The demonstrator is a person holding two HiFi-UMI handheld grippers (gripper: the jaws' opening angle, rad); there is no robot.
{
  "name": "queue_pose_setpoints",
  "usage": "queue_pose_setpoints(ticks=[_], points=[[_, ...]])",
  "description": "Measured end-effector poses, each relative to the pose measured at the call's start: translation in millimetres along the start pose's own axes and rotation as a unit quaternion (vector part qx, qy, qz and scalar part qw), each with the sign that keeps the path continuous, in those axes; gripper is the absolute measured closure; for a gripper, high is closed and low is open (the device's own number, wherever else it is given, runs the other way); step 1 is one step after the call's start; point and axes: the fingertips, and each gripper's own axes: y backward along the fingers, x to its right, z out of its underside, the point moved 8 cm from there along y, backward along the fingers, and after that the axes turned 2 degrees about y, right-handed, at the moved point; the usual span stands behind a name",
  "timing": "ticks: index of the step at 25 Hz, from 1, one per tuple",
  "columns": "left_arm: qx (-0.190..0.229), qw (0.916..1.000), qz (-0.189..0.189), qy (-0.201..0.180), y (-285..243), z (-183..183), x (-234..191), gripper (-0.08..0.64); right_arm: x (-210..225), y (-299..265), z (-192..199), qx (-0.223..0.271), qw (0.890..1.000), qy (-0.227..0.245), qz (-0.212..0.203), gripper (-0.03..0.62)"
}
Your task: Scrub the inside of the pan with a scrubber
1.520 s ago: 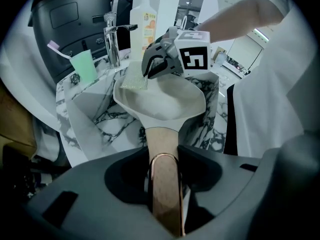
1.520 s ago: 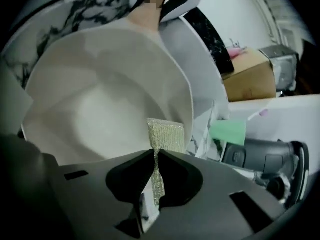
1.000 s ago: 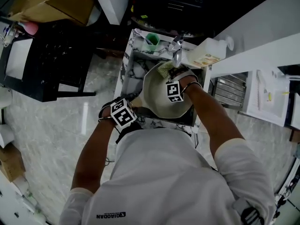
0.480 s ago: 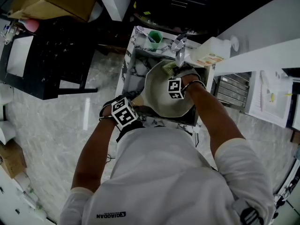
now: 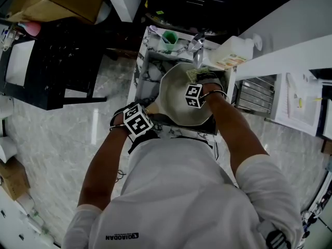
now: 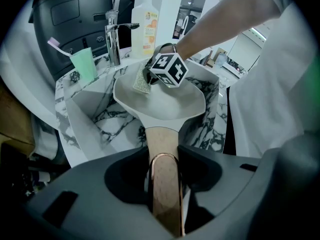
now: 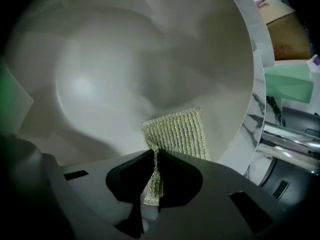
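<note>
A cream pan (image 5: 176, 100) sits tilted in the marble sink (image 5: 147, 77). My left gripper (image 5: 149, 116) is shut on its wooden handle (image 6: 162, 151), which ends in a copper ring. The bowl of the pan (image 6: 167, 104) faces up and away from that gripper. My right gripper (image 5: 199, 81) reaches into the pan (image 7: 125, 69) and is shut on a yellow-green mesh scrubber (image 7: 177, 131). The scrubber (image 5: 194, 75) lies against the pan's far inner wall, just under the tap. In the left gripper view the scrubber (image 6: 142, 81) hangs beside the right gripper (image 6: 152, 78).
A chrome tap (image 5: 197, 48) stands over the sink's far edge. Beside it are a green cup (image 5: 169, 38) with a toothbrush and a white soap bottle (image 5: 233, 53). A black stand (image 5: 57, 61) and a cardboard box (image 5: 57, 1) are off to the left.
My right gripper has slid the scrubber a little to the right along the pan's far wall. The left gripper keeps hold of the handle.
</note>
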Motion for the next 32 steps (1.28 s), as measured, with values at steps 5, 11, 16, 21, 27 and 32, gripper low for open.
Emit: queue_pose_setpoints(ticks=[5, 11, 16, 21, 27, 32], points=[[0.001, 1.0000, -0.003, -0.001, -2.1, 2.0, 0.1, 0.376, -13.4, -1.7, 5.6, -0.027, 0.996, -0.058, -0.058, 0.532], [-0.008, 1.0000, 0.004, 0.002, -7.8, 7.9, -0.9, 0.376, -29.5, -1.4, 12.7, -0.054, 0.987, -0.095, -0.120, 0.532], [-0.007, 0.9999, 0.006, 0.004, -7.1, 7.4, -2.0, 0.376, -40.8, 1.2, 15.8, -0.073, 0.977, -0.125, -0.157, 0.532], [-0.007, 0.9999, 0.006, 0.004, -5.7, 6.7, -0.6, 0.376, -55.0, 9.1, 16.4, -0.088, 0.963, -0.153, -0.205, 0.532], [-0.004, 1.0000, 0.005, 0.003, -6.3, 5.9, 0.9, 0.376, -70.8, 17.1, 13.5, -0.109, 0.937, -0.180, -0.280, 0.532], [-0.004, 1.0000, 0.004, 0.001, -5.1, 5.4, 1.5, 0.376, -80.1, 27.0, 11.8, -0.108, 0.920, -0.203, -0.316, 0.532]])
